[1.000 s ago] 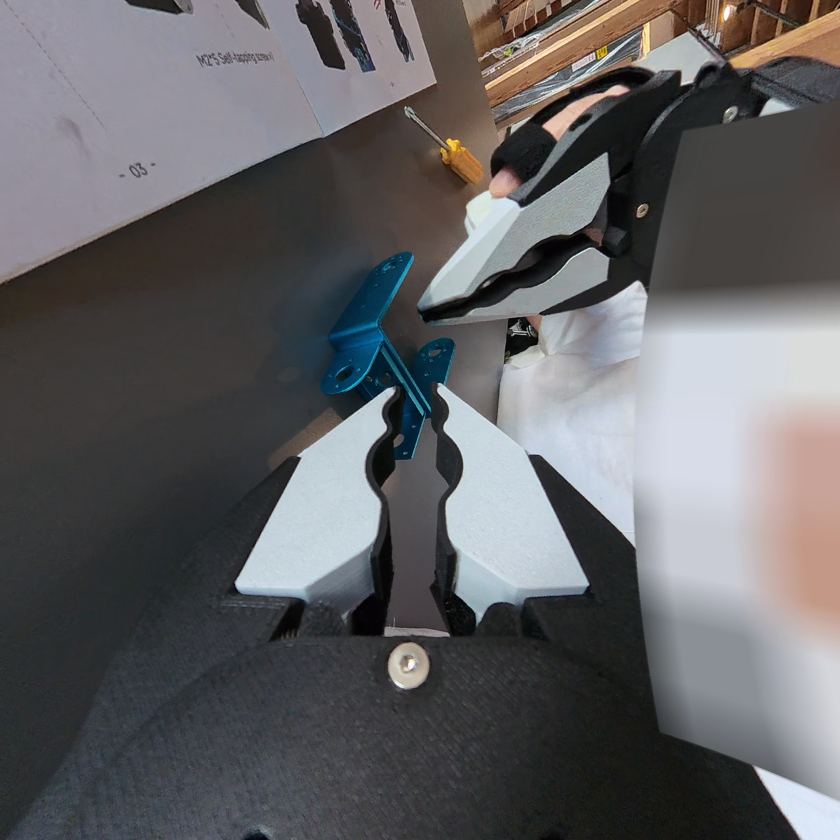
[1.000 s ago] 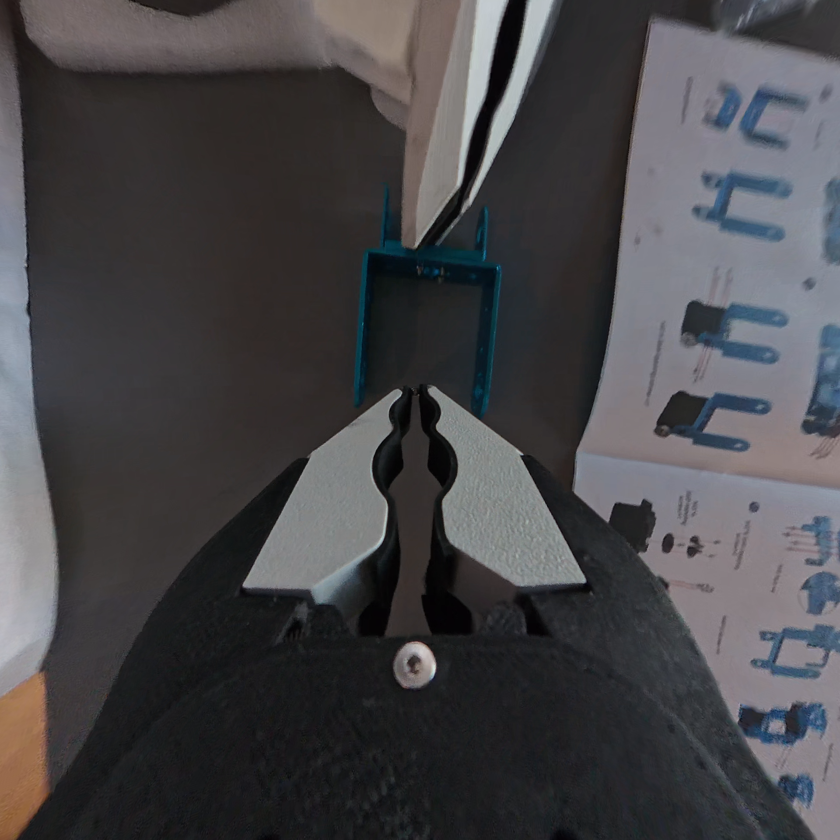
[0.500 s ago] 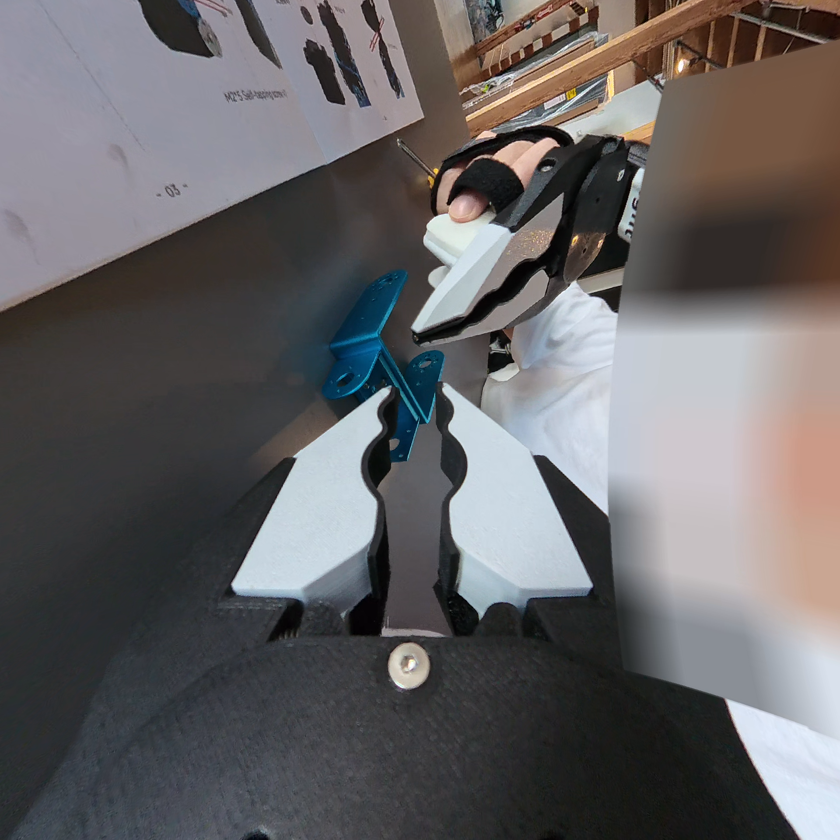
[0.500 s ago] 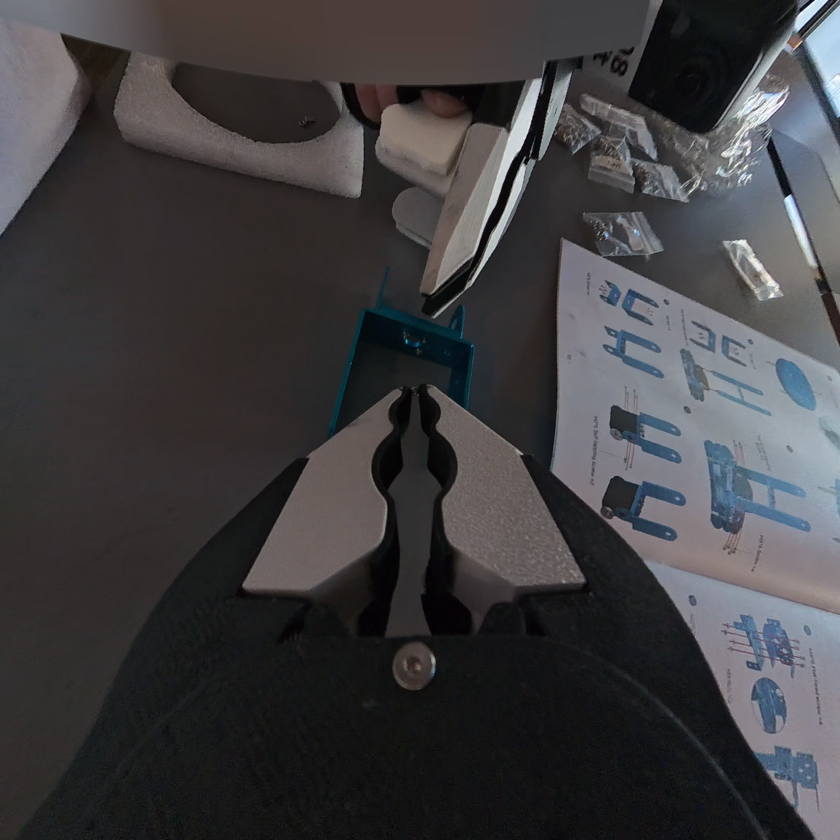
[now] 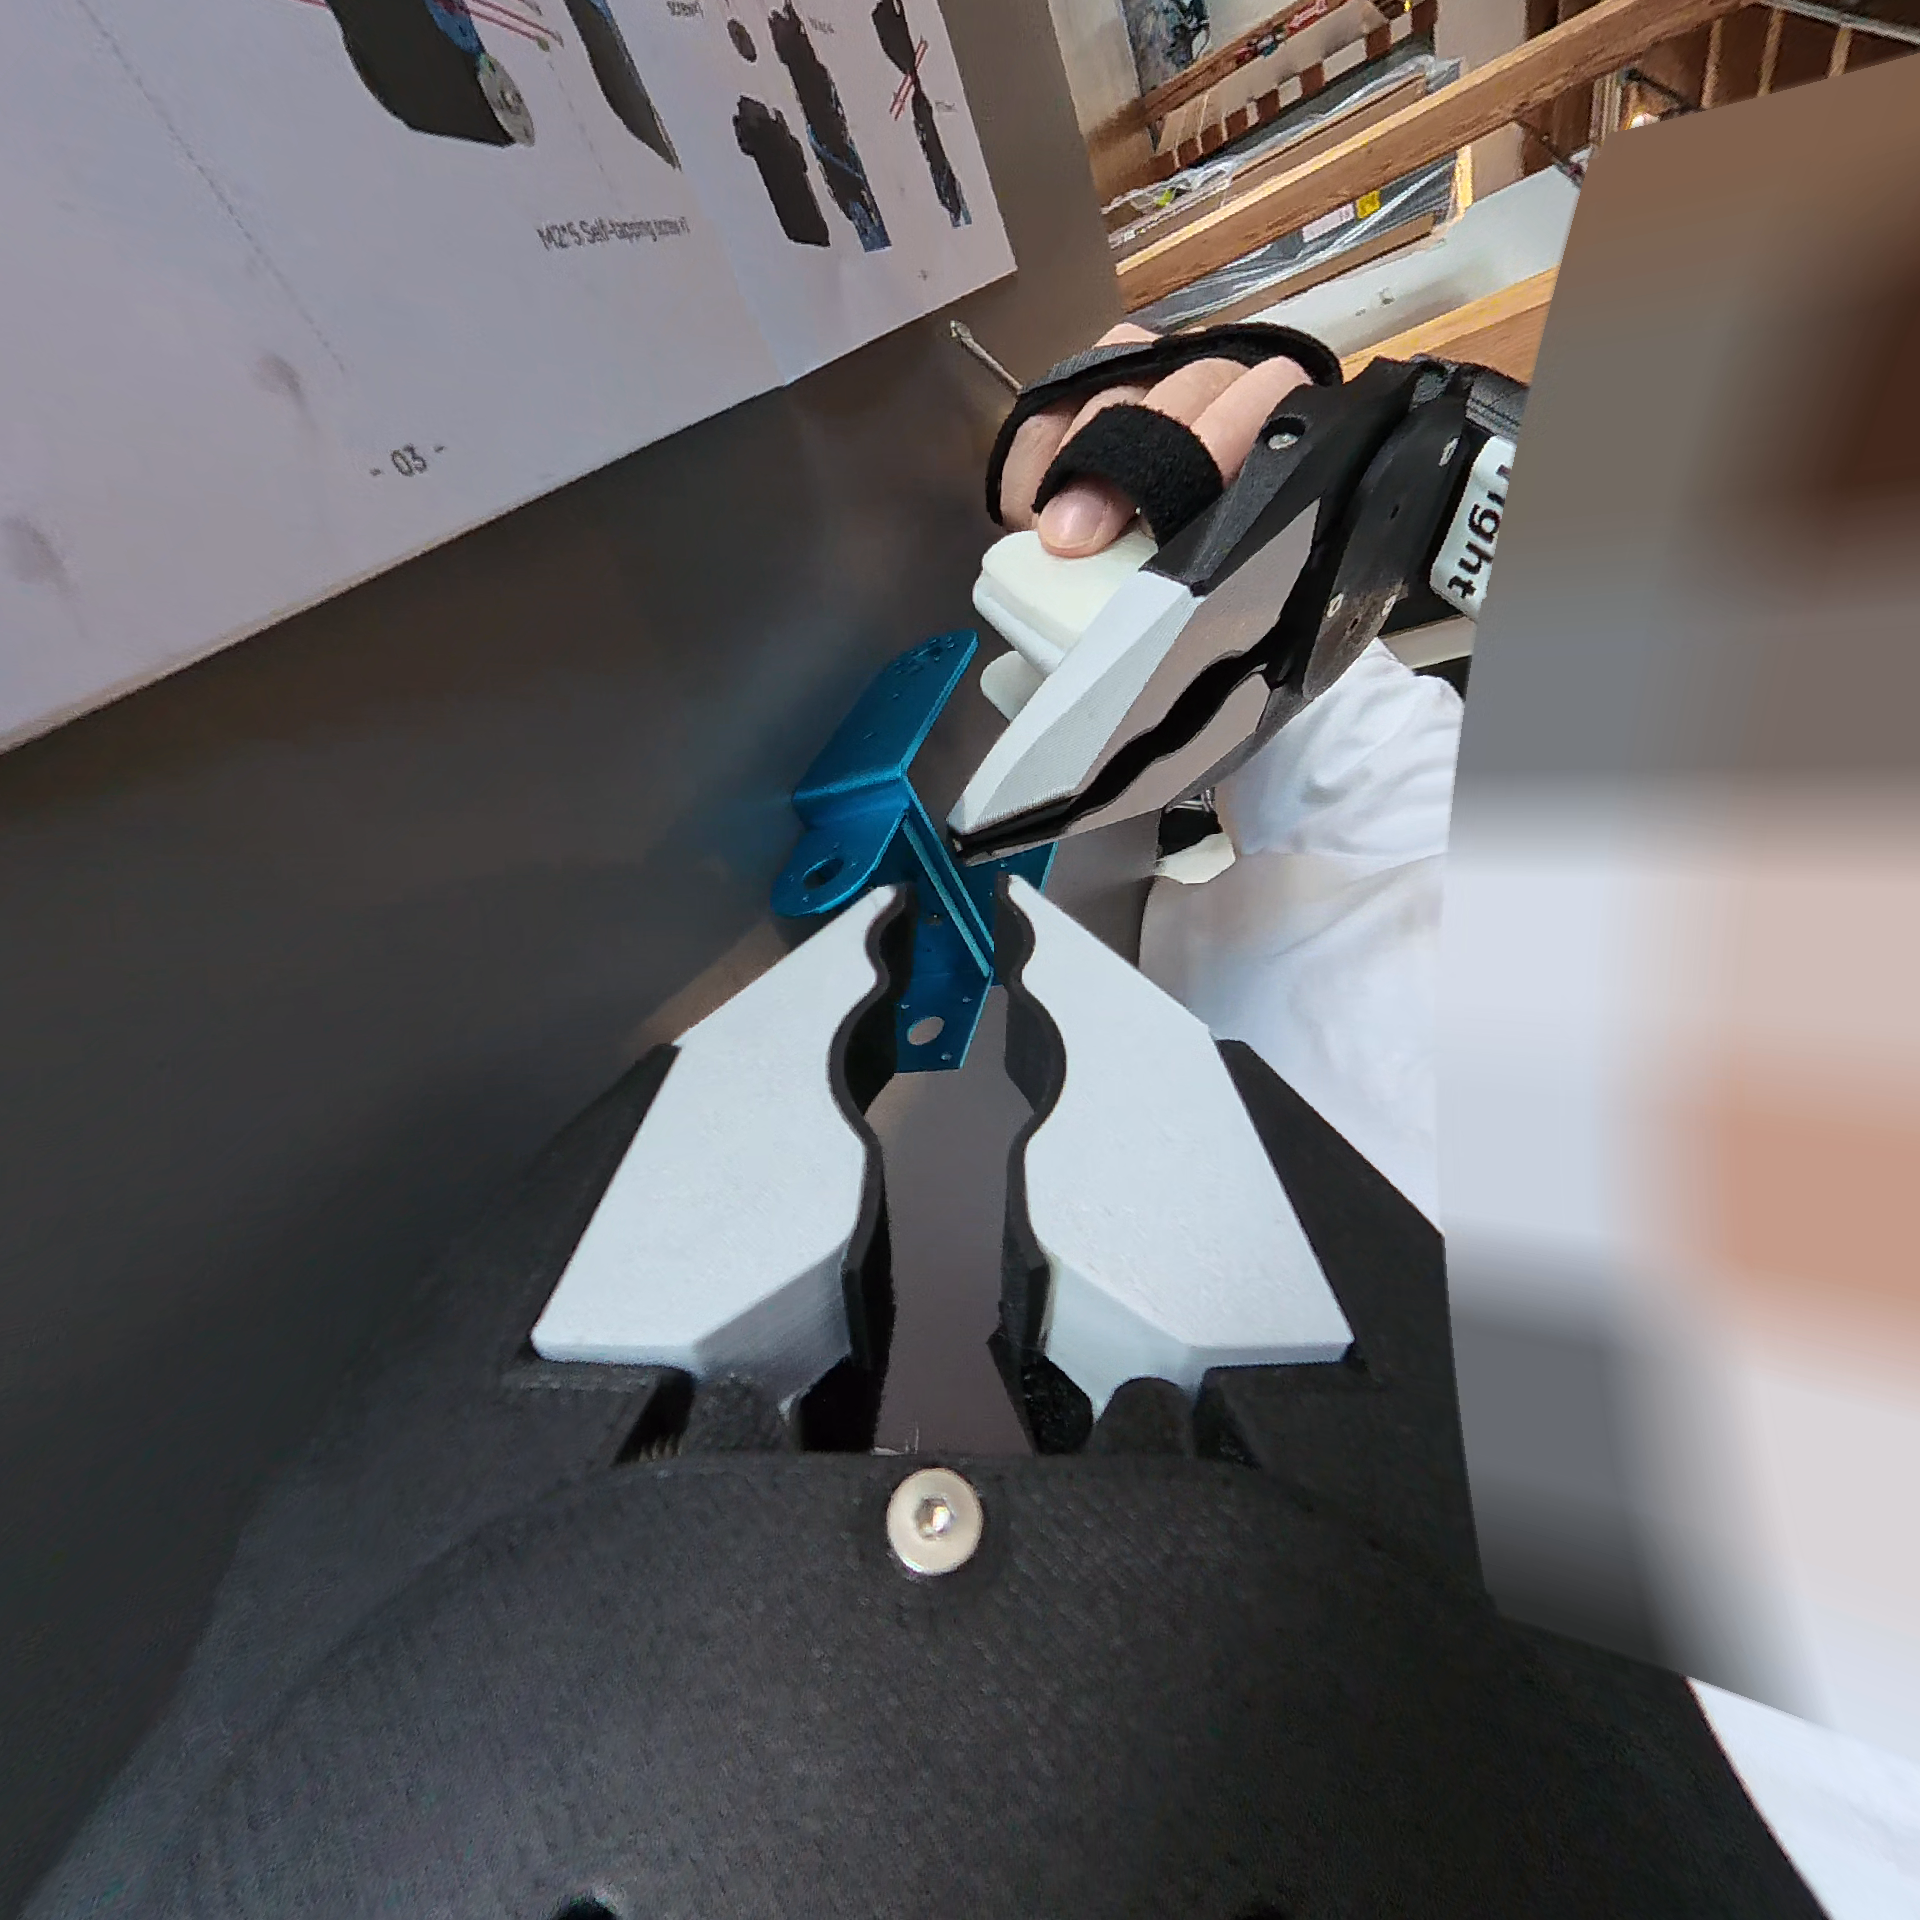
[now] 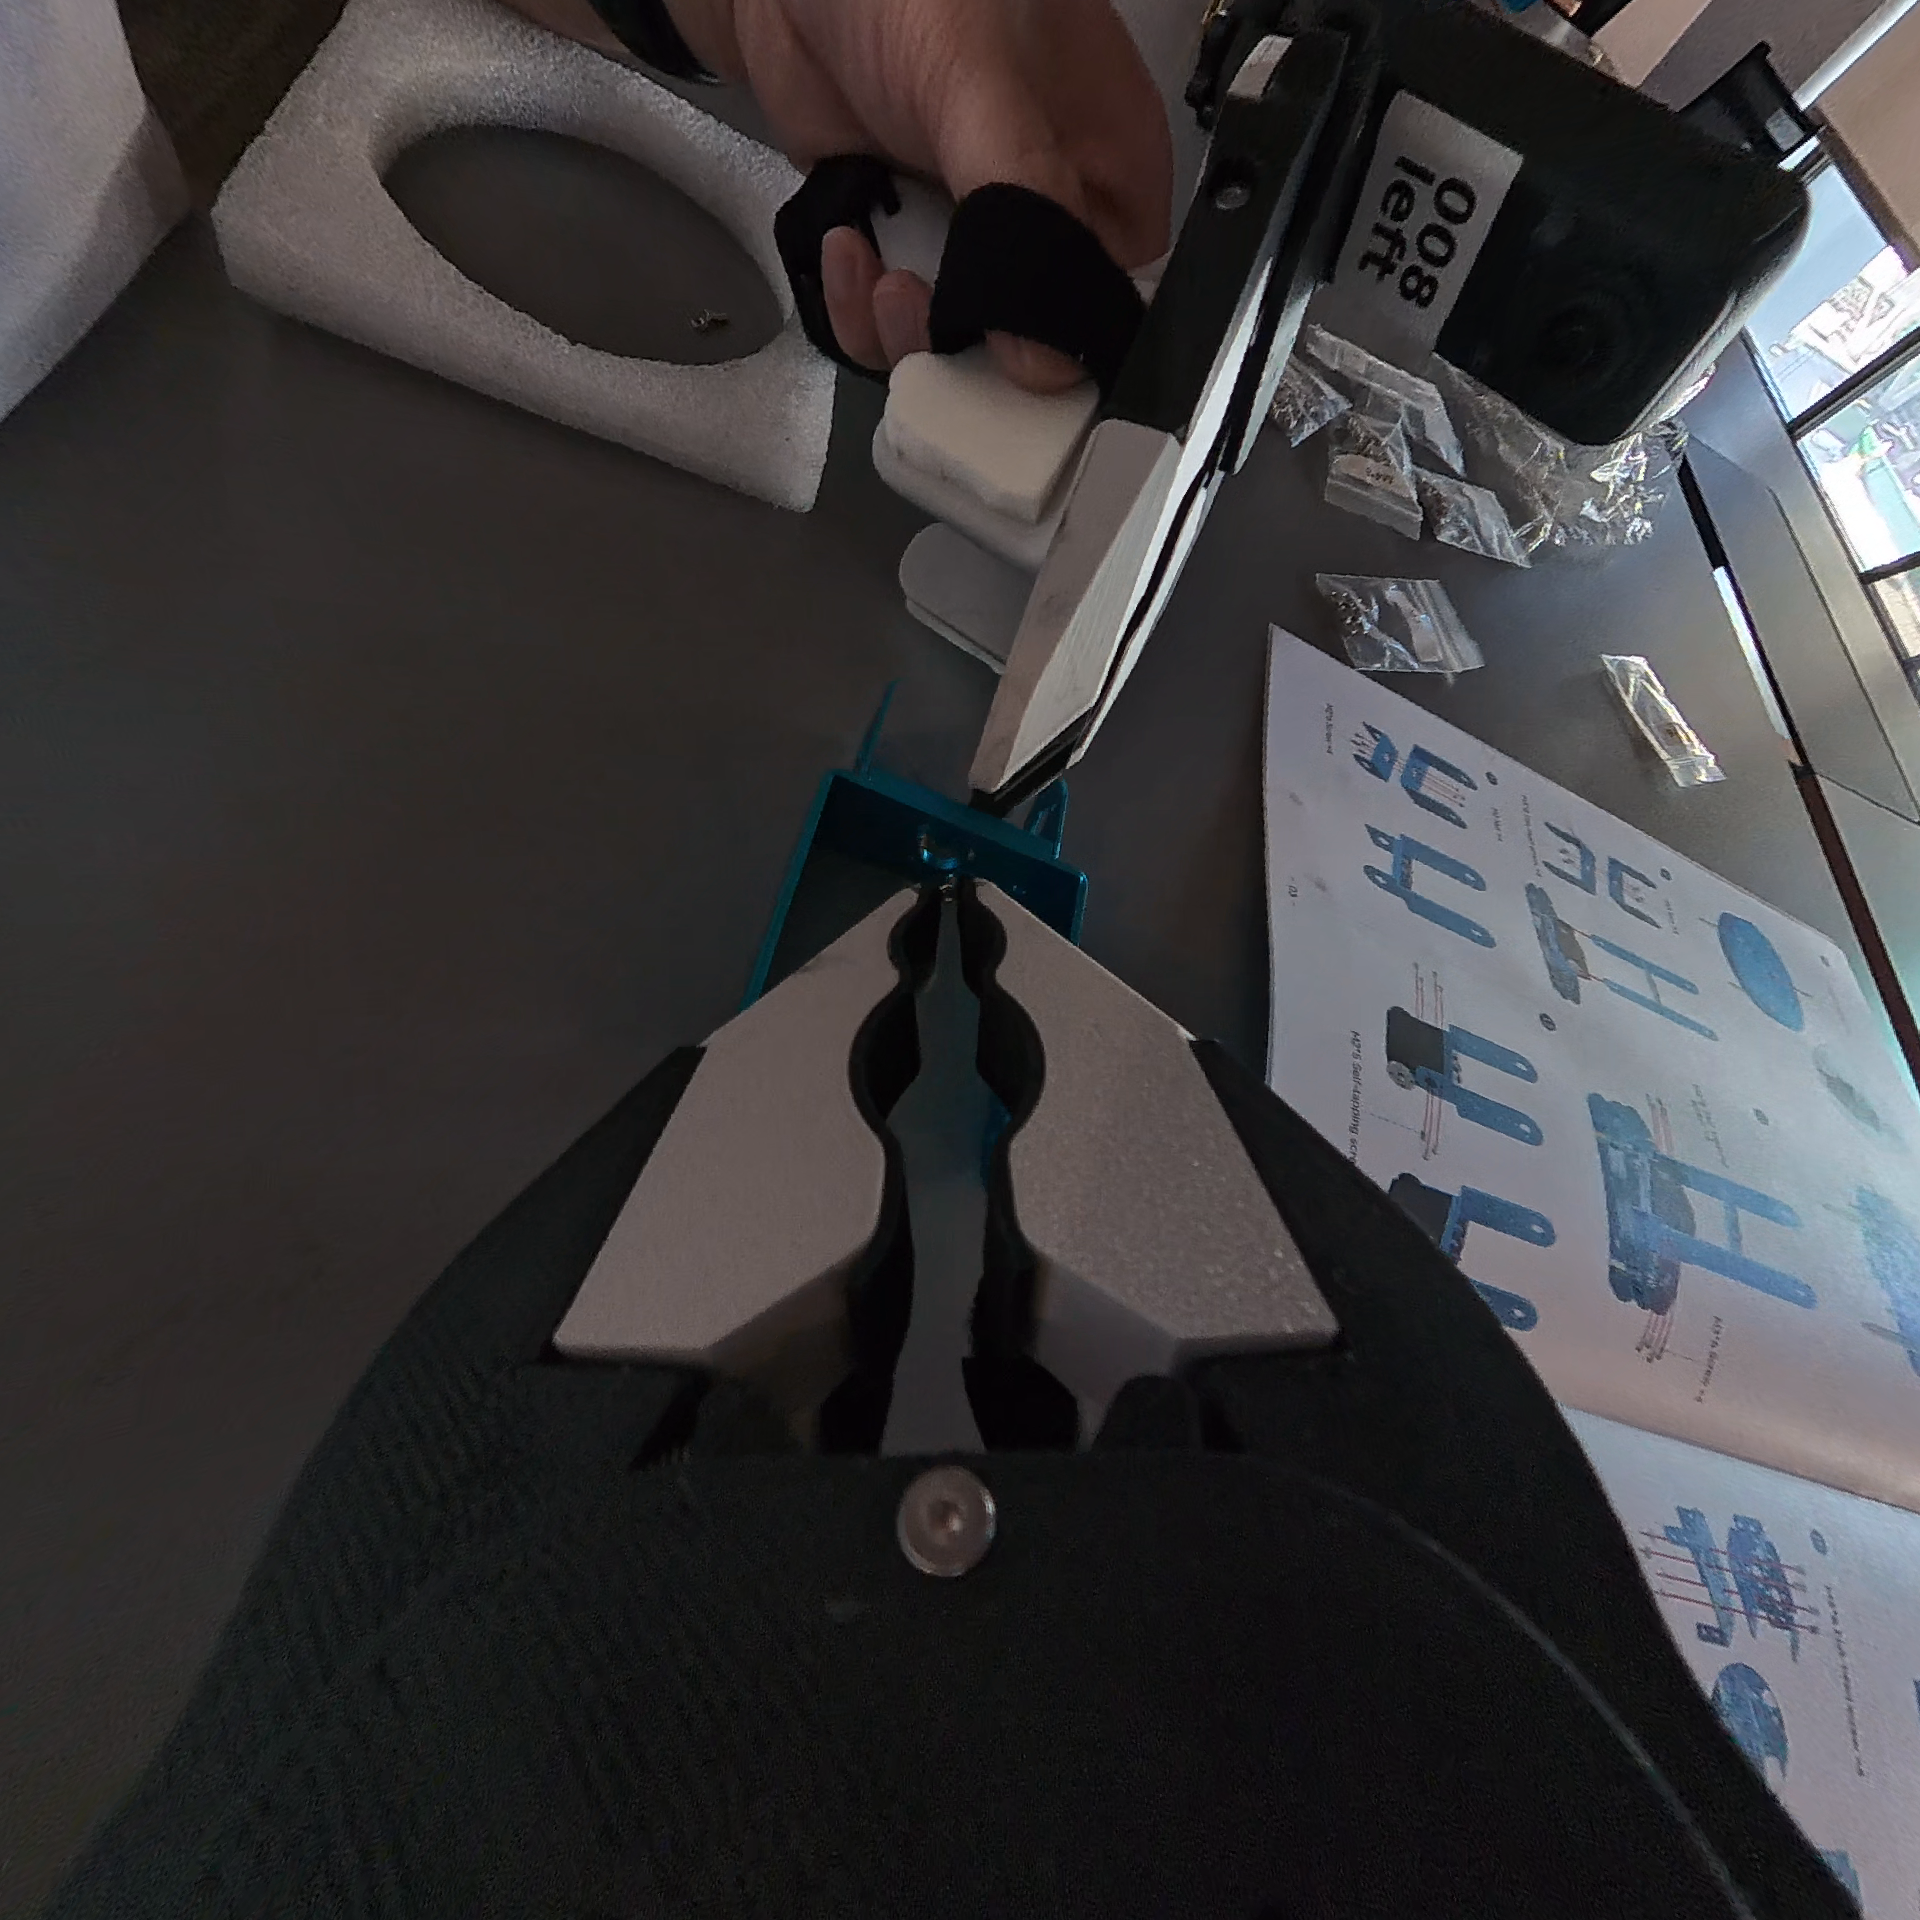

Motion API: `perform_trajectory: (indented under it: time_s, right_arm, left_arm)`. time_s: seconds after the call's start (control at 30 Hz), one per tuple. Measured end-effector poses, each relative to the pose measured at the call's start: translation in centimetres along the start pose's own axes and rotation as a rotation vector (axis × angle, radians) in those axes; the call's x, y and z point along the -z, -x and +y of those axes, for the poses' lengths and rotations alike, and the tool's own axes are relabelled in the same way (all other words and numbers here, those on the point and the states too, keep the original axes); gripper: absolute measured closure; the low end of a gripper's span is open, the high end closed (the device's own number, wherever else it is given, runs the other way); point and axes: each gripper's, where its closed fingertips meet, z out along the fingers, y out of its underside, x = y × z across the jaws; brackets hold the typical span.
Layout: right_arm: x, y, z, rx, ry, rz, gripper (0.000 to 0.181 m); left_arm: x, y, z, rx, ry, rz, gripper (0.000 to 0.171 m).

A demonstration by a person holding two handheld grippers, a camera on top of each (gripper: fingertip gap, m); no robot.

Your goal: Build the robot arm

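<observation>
A blue metal U-bracket (image 5: 852, 779) stands on the dark table (image 6: 416, 727). My left gripper (image 5: 954, 899) is shut on one of its thin perforated flanges. It also shows in the right wrist view (image 6: 1023, 784), coming down from above onto the bracket's far edge. My right gripper (image 6: 940, 902) is shut on a small screw (image 6: 947, 885). Its tips press against the middle of the bracket's cross plate (image 6: 997, 847). The left wrist view shows the right gripper (image 5: 961, 831) tilted down onto the bracket.
A white instruction sheet (image 6: 1558, 987) lies to the right of the bracket. A white foam block (image 6: 364, 270) with an oval cutout lies at the back left. Several clear bags of small parts (image 6: 1455, 457) lie at the back right. A screwdriver tip (image 5: 977, 348) shows behind the right hand. Less than 4 cm separates the two grippers' tips.
My right gripper has moved forward and down until its tips meet the bracket's cross plate. My left gripper has kept its hold on the flange.
</observation>
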Motion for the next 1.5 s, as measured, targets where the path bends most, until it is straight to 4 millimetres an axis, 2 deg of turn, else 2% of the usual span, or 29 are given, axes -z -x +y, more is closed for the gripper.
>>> perform_trajectory:
  time_s: [0.63, 1.5]
  right_arm:
    - [-0.03, -0.08, 0.0, 0.005, -0.028, 0.01, 0.18]
    - [-0.29, 0.11, 0.03, 0.052, -0.02, 0.018, 0.179]
  left_arm:
    - [-0.78, 0.11, -0.13, -0.004, 0.011, -0.001, 0.167]
    - [-0.96, 0.03, -0.05, -0.01, 0.021, 0.006, 0.168]
